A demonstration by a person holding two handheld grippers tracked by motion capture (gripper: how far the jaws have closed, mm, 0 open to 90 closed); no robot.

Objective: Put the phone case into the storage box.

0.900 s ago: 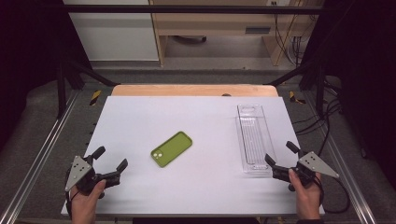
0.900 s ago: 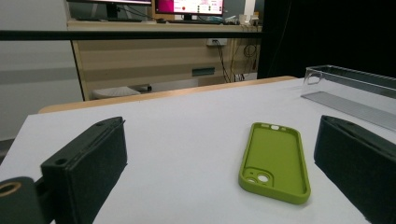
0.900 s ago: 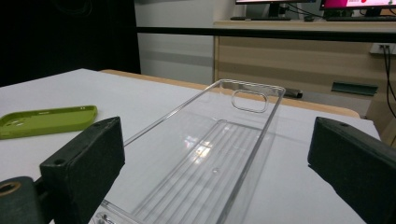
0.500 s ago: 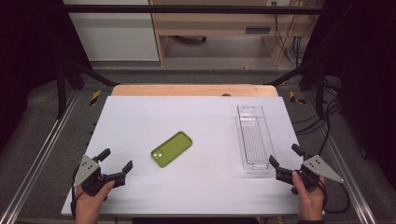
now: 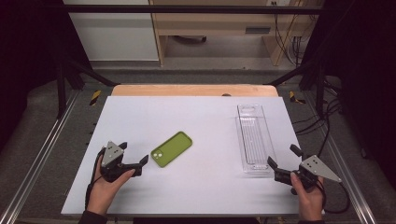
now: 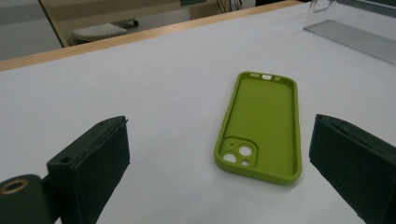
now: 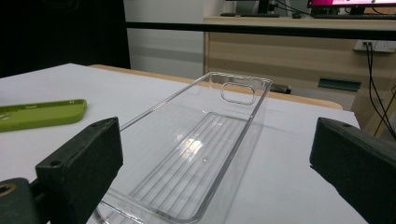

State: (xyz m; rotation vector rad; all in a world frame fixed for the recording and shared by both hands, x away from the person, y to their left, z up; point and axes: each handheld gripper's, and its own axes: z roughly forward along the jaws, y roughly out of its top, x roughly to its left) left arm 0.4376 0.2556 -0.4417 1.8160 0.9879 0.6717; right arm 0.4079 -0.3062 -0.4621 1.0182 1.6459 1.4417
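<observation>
**Left gripper closes in on the case**

We see the left gripper [image 5: 136,161] move right across the table, from near the left edge to just beside the green case [image 5: 171,148], its spread jaws now pointing at the case's camera end. The right gripper [image 5: 283,163] slides slightly back toward the near edge, at the near end of the clear tray [image 5: 254,138].

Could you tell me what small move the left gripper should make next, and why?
Probably ease the left gripper forward until its open jaws straddle the green phone case. The case lies flat on the white table, just ahead of the jaws and untouched, its camera-hole end nearest them.
</observation>
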